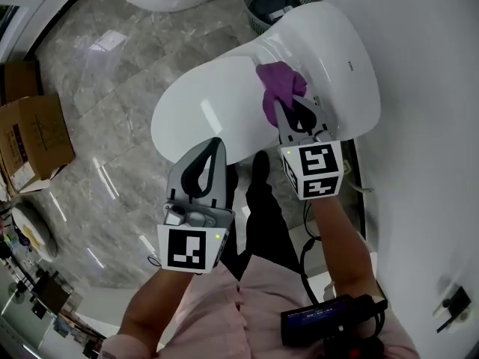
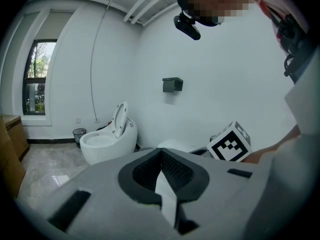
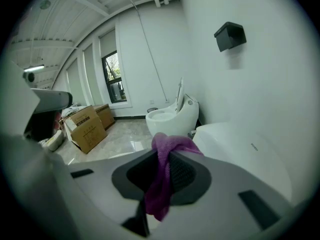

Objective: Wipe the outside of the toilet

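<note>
The white toilet [image 1: 217, 107] stands below me with its lid down, its back body [image 1: 340, 58] against the wall. My right gripper [image 1: 290, 111] is shut on a purple cloth [image 1: 278, 87], which rests on the toilet where the lid meets the back body. The right gripper view shows the cloth [image 3: 162, 179] hanging between the shut jaws of the right gripper [image 3: 162, 151], with the toilet's white shell [image 3: 245, 151] just beyond. My left gripper [image 1: 215, 144] hovers over the lid's near edge, shut and empty. In its own view the left gripper [image 2: 161, 156] holds nothing.
A second toilet [image 2: 107, 139] with its lid up stands further along the wall, a small bin [image 2: 79, 134] beside it. Cardboard boxes [image 1: 30, 137] sit on the marble floor at left. A black holder [image 3: 229, 35] hangs on the wall. My legs [image 1: 262, 215] stand before the toilet.
</note>
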